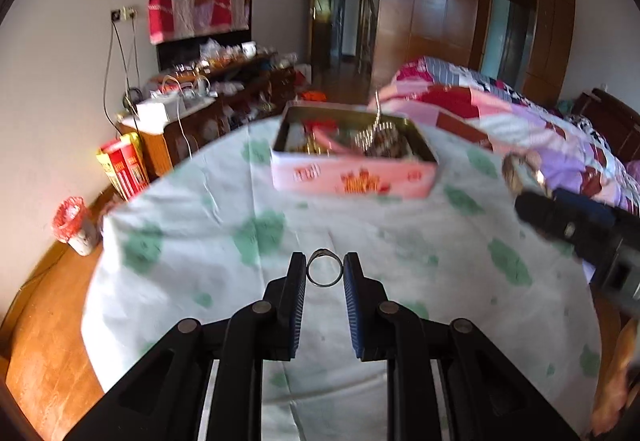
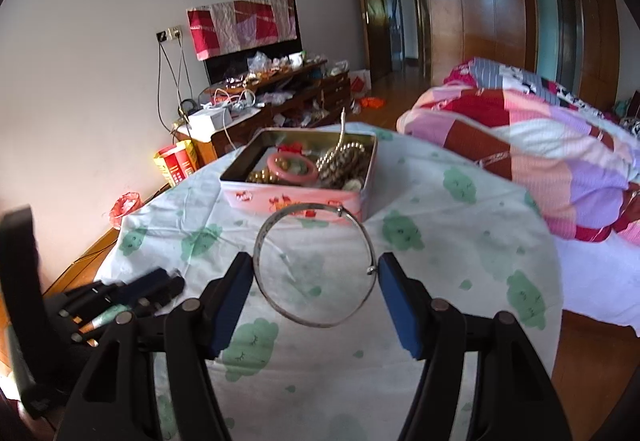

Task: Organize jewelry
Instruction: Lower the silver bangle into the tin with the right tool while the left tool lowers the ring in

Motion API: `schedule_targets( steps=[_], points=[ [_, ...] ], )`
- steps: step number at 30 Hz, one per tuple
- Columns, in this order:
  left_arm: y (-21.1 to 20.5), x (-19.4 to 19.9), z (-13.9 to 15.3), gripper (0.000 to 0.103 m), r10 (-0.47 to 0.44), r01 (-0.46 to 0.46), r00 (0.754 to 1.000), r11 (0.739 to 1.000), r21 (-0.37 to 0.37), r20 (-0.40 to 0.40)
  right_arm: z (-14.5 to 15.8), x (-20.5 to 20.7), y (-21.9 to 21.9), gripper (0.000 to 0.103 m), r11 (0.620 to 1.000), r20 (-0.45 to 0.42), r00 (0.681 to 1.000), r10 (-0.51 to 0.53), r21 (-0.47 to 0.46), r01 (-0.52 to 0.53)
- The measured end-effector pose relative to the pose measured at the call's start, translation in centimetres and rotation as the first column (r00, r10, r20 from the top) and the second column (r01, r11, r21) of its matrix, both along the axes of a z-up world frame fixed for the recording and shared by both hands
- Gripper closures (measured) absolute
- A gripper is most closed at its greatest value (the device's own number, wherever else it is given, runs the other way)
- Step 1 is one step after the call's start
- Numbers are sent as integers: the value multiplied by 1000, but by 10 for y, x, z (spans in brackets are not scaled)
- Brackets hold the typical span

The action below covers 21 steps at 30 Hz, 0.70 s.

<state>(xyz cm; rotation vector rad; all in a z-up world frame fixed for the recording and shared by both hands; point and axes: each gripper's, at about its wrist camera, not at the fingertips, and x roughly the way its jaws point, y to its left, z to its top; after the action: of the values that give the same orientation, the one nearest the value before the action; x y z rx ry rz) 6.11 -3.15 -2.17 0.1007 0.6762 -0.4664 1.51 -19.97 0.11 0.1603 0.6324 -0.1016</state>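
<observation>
My left gripper (image 1: 325, 269) is shut on a small silver ring (image 1: 325, 272), held between its tips above the table. My right gripper (image 2: 316, 271) is shut on a large silver bangle (image 2: 280, 307), held upright above the table. A pink tin box (image 1: 352, 179) stands open at the table's far side; it also shows in the right wrist view (image 2: 296, 201). It holds a pink bangle (image 2: 292, 168), bead strings (image 2: 342, 161) and other jewelry. The right gripper shows at the right of the left wrist view (image 1: 520, 177), blurred. The left gripper shows at the lower left of the right wrist view (image 2: 160, 287).
A round table carries a white cloth with green prints (image 1: 240, 233), also in the right wrist view (image 2: 440, 261). A bed with a patchwork quilt (image 2: 520, 145) lies to the right. A cluttered wooden cabinet (image 1: 224, 97) stands along the far wall. A small bin (image 1: 74, 225) stands on the floor at left.
</observation>
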Motion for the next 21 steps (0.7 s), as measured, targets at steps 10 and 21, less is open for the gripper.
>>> schedule_targets(
  steps=[10, 21],
  points=[
    [2, 2, 19, 84, 5, -5, 1000, 1000, -12, 11, 7, -1, 1, 36, 1000, 13, 1000, -4, -8, 4],
    [19, 1, 33, 84, 10, -9, 1000, 995, -104, 5, 19, -3, 3, 36, 1000, 44, 999, -2, -21, 3]
  ],
)
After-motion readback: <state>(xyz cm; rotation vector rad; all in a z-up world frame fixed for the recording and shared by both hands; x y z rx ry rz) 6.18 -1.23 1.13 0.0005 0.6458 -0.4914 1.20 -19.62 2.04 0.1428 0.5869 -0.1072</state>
